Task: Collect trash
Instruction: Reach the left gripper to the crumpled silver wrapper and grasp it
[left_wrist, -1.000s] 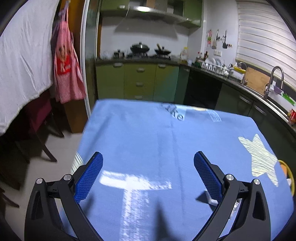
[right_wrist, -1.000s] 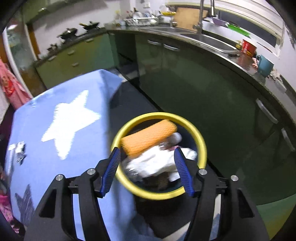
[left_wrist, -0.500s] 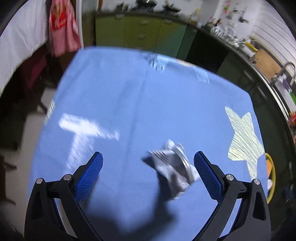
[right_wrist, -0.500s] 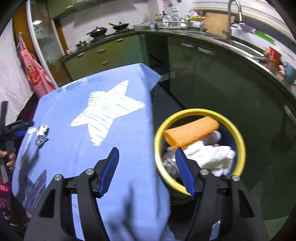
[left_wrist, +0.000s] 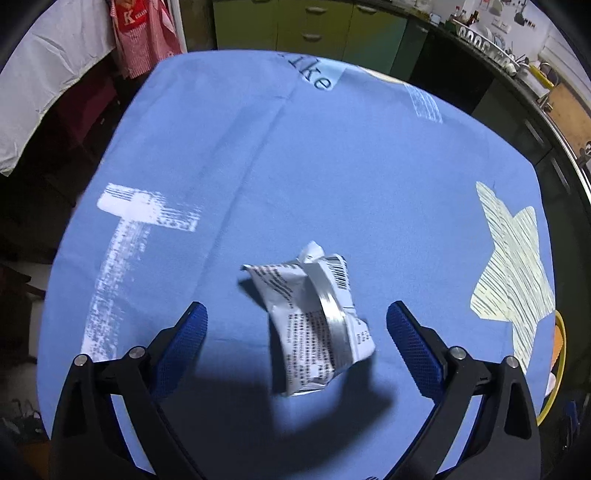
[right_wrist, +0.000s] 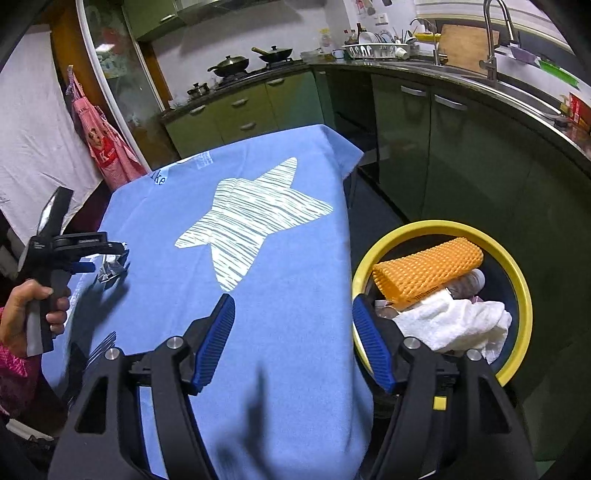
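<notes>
The left gripper (left_wrist: 295, 332), just narrowing but still spread, straddles a crumpled wrapper (left_wrist: 314, 321) on the blue tablecloth (left_wrist: 332, 166).

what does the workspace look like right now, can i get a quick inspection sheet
surface: blue tablecloth with a pale star print, covering the table
job's things: crumpled wrapper lying on the cloth; yellow-rimmed bin beside the table edge, holding an orange foam net and white paper
clutter: nothing seen on the cloth besides the wrapper
grippers: left gripper open, jaws just closing a little, wrapper between them, pads not touching it; right gripper open, jaws just opening, empty, above the table edge
cables: nothing seen
surroundings: green kitchen cabinets, sink tap, red apron hanging
</notes>
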